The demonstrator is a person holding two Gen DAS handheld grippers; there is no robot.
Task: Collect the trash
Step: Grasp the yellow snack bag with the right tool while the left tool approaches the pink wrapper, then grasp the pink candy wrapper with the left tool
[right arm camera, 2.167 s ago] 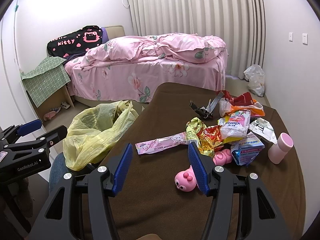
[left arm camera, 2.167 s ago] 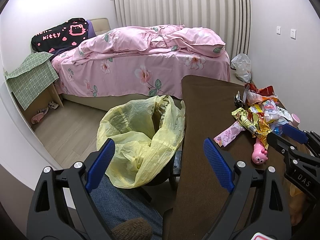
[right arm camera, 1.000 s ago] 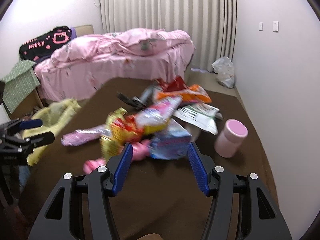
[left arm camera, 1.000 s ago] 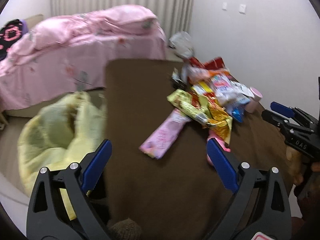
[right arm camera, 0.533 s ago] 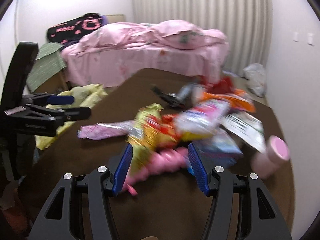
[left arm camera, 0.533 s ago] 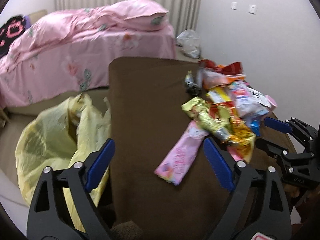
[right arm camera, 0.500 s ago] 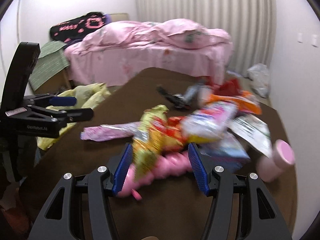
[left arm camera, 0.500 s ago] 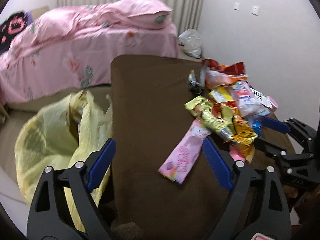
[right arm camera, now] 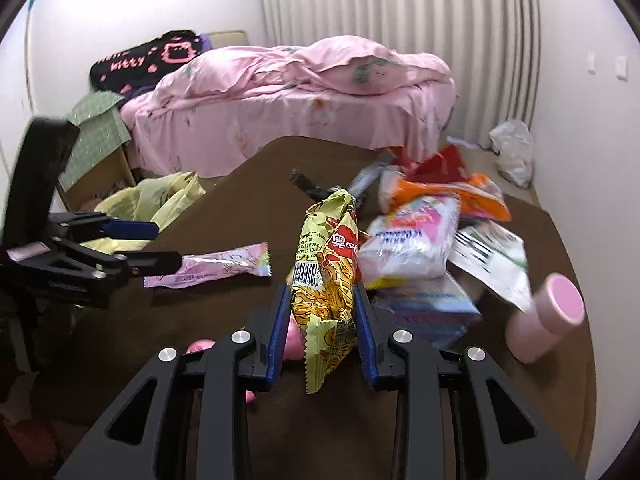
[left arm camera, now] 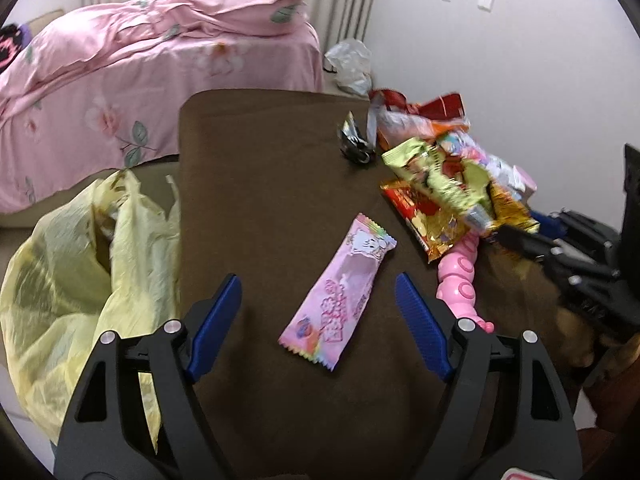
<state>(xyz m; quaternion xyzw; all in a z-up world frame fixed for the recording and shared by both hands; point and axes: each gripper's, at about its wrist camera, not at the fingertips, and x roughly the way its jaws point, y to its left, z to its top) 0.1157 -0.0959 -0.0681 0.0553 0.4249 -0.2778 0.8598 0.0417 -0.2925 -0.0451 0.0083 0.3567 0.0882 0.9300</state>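
A pile of snack wrappers (left arm camera: pixel 440 176) lies on the brown table (left arm camera: pixel 260 168). My left gripper (left arm camera: pixel 320 320) is open, its jaws either side of a pink wrapper (left arm camera: pixel 344 280) lying flat on the table. My right gripper (right arm camera: pixel 322 326) is shut on a yellow-green snack bag (right arm camera: pixel 326 276), which also shows in the left wrist view (left arm camera: pixel 436 176). The pink wrapper (right arm camera: pixel 216 266) shows in the right wrist view beside the left gripper (right arm camera: pixel 140 244). A yellow trash bag (left arm camera: pixel 80 264) hangs open left of the table.
A pink toy (left arm camera: pixel 460 280) lies by the pile. A pink cup (right arm camera: pixel 548 316) lies on its side at the right. A pink bed (right arm camera: pixel 300 92) stands behind the table. A white plastic bag (right arm camera: pixel 514 152) sits on the floor by the wall.
My right gripper has closed on the yellow-green snack bag. My left gripper has moved forward over the pink wrapper and stayed open.
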